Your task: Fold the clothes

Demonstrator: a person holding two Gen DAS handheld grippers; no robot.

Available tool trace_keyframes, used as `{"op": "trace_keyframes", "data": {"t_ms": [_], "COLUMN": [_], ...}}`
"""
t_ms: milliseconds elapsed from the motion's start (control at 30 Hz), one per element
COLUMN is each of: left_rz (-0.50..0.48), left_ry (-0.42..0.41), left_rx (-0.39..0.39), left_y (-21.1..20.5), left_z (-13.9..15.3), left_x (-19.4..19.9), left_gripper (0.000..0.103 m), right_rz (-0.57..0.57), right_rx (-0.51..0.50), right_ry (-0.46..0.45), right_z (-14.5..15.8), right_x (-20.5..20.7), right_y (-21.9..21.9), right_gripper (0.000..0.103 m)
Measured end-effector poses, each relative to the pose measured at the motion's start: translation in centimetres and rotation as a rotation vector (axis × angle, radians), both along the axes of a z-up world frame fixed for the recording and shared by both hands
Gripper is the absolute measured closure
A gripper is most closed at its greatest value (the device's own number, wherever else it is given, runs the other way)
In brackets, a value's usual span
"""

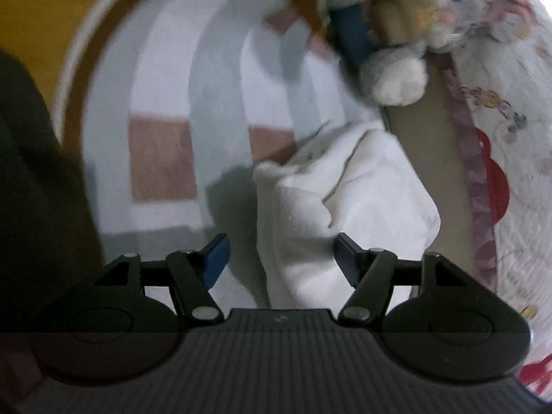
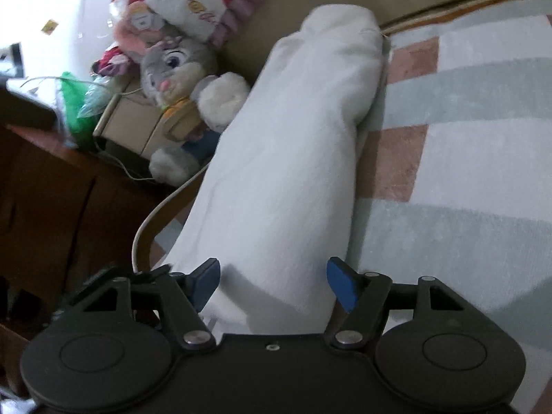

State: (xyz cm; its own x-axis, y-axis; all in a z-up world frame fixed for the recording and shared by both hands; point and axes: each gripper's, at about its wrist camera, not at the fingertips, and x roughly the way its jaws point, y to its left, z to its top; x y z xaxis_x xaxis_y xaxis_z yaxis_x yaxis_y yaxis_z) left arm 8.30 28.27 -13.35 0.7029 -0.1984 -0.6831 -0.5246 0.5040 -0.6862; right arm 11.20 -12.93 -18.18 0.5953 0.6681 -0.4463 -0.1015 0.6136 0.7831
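Both claws, left claw (image 1: 281,258) and right claw (image 2: 272,284), gape over the white garment (image 2: 289,158) on the checked blanket (image 2: 465,158); plush rabbit (image 2: 179,79) crowds alongside.

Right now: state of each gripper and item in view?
left gripper: open, holding nothing
right gripper: open, straddling the garment, not gripping
white garment: folded into a long bundle, lying on the bed
plush rabbit: propped beside the garment

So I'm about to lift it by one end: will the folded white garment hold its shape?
Probably not. The white garment looks soft and thick, so the free end would likely sag and unfold. It seems light, and should slide easily on the checked blanket.
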Motion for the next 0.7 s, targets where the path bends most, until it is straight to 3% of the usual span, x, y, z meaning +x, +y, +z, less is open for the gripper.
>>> {"op": "trace_keyframes", "data": {"t_ms": [100, 200, 300, 400, 433, 467, 533, 567, 633, 667, 700], "left_rz": [-0.027, -0.098, -0.068, -0.052, -0.031, -0.01, 0.037, 0.057, 0.007, 0.003, -0.002], "left_ry": [-0.048, -0.085, -0.059, -0.109, -0.13, -0.149, -0.178, -0.19, -0.177, -0.214, -0.251], "left_rx": [0.083, 0.012, 0.036, 0.196, 0.171, 0.144, 0.03, -0.017, 0.062, 0.085, 0.107], "left_y": [-1.9, -4.2, -5.5, -5.7, -5.4, -5.0, -4.3, -3.9, -3.9, -3.5, -3.2], "left_z": [0.9, -1.4, -3.2, -3.7, -4.5, -5.2, -5.9, -6.1, -4.1, -2.6, -1.1], "left_x": [-0.6, 1.0, 2.8, 5.0, 5.2, 5.4, 5.6, 5.8, 7.3, 7.6, 7.9], "left_gripper": [0.029, 0.028, 0.028, 0.029, 0.033, 0.046, 0.06, 0.065, 0.07, 0.071, 0.071], "right_rz": [-0.025, -0.041, -0.03, -0.02, -0.016, -0.012, -0.005, -0.002, 0.007, 0.02, 0.026], "right_rx": [0.009, 0.039, 0.048, 0.056, 0.059, 0.062, 0.067, 0.07, 0.062, 0.073, 0.113], "right_ry": [-0.005, 0.01, 0.029, 0.048, 0.054, 0.06, 0.072, 0.079, 0.084, 0.075, 0.105], "right_z": [-0.3, -0.7, -1.1, -1.6, -1.7, -1.8, -2.1, -2.2, -2.4, -2.2, -2.1], "right_x": [0.2, 0.1, 0.5, 1.0, 1.1, 1.3, 1.5, 1.7, 2.3, 2.8, 3.2], "right_y": [0.3, -0.2, 0.2, 0.6, 0.7, 0.8, 1.0, 1.2, 2.2, 3.1, 3.8], "right_gripper": [0.029, 0.028, 0.028, 0.028, 0.028, 0.028, 0.014, 0.012, 0.011, 0.011, 0.021]}}
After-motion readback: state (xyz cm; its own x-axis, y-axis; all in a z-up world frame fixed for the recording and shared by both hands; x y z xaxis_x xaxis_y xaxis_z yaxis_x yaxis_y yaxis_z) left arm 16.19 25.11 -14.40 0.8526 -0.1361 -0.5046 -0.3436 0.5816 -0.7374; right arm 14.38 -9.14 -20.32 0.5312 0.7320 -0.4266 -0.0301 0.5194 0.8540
